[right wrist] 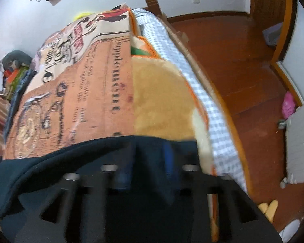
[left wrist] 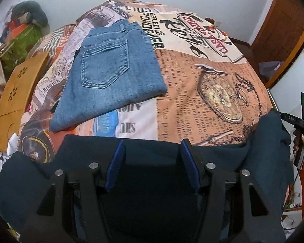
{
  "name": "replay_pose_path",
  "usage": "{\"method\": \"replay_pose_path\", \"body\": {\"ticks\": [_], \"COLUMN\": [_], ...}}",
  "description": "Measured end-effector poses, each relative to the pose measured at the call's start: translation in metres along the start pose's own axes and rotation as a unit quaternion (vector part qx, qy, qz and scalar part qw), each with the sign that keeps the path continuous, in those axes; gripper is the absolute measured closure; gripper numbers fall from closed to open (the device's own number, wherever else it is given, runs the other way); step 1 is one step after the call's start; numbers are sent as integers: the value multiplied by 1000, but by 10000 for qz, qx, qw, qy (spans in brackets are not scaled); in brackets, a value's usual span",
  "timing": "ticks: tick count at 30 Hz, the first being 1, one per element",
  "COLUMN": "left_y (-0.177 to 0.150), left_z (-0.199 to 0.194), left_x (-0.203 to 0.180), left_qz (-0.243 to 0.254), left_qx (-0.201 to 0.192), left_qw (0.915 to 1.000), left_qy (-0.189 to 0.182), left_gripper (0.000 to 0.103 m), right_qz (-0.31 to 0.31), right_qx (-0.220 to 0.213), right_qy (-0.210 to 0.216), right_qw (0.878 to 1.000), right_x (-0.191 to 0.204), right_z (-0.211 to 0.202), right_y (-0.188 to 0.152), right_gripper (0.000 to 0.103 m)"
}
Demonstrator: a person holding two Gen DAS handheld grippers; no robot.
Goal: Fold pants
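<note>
Now the left hand-held gripper [left wrist: 153, 162] hangs with blue ribbed pads apart over soft dark navy pants [left wrist: 152, 182] at six o'clock on the printed bedspread [left wrist: 192, 93]. Right hand-held gripper [right wrist: 146, 174], blurred, pinches that cloth. Folded denim jeans [left wrist: 109, 77] lie at eleven o'clock.

Soft, even indoor light, no glare, faint shadows under the folded jeans [left wrist: 109, 70], left wrist view sharp, right wrist view smeared by motion blur, dark pants [right wrist: 56, 172] nearly featureless, heavy fisheye bending, black vignette in the corners
</note>
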State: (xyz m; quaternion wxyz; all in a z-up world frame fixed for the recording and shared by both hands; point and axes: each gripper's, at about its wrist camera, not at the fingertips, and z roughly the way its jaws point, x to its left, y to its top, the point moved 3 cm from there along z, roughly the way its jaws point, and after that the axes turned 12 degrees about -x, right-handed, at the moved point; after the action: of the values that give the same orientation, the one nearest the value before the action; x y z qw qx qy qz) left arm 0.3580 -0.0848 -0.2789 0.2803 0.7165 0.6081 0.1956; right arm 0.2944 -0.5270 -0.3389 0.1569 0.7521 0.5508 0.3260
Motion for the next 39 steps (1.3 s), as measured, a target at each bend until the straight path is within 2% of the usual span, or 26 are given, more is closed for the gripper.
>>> {"method": "replay_pose_path", "body": {"ticks": [5, 8, 11, 13, 15, 18, 20, 25, 27, 29, 31, 34, 39], "left_y": [0, -1, -4, -7, -10, -12, -14, -21, -24, -26, -27, -29, -35], "left_z": [-25, -41, -52, -54, -54, -54, -52, -41, -37, -35, -38, -48, -80], "left_x": [-13, -18, -20, -20, -20, -20, -19, -17, -16, -16, -18, -19, -24], "left_qz": [118, 191, 206, 186, 166, 173, 191, 204, 221, 249, 248, 212, 356], "left_qx": [-157, -311, -413, -424, -408, -420, -428, -281, -236, -220, -233, -278, -448], "left_qw": [9998, 9993, 9989, 9989, 9990, 9989, 9988, 9990, 9989, 9988, 9987, 9985, 9975], "left_qy": [-86, -64, -59, -75, -110, -110, -116, -278, -338, -360, -372, -423, -404], "left_gripper": [45, 37, 36, 36, 36, 36, 36, 36, 36, 36, 36, 36, 36], "right_qz": [-70, 91, 24, -108, -197, -179, -36, 419, 506, 388, 386, 326, 163], "right_qx": [55, 19, -215, -381, -484, -497, -373, 222, 257, 149, 148, 158, -222], "right_qy": [-202, -29, 208, 347, 380, 389, 412, 358, 396, 258, 342, 423, 393], "right_qw": [9998, 10000, 9996, 9986, 9979, 9978, 9984, 9982, 9976, 9988, 9986, 9984, 9988], "right_x": [9, 18, 34, 50, 62, 74, 79, 72, 68, 68, 68, 72, 74], "right_z": [-11, -23, -49, -64, -68, -59, -44, 2, 11, 8, 4, -3, -36], "right_y": [1, 5, 9, 12, 16, 22, 22, 0, -10, -11, -10, -9, -8], "right_gripper": [86, 83, 66, 51, 48, 47, 41, 40, 43, 55, 86, 93, 93]}}
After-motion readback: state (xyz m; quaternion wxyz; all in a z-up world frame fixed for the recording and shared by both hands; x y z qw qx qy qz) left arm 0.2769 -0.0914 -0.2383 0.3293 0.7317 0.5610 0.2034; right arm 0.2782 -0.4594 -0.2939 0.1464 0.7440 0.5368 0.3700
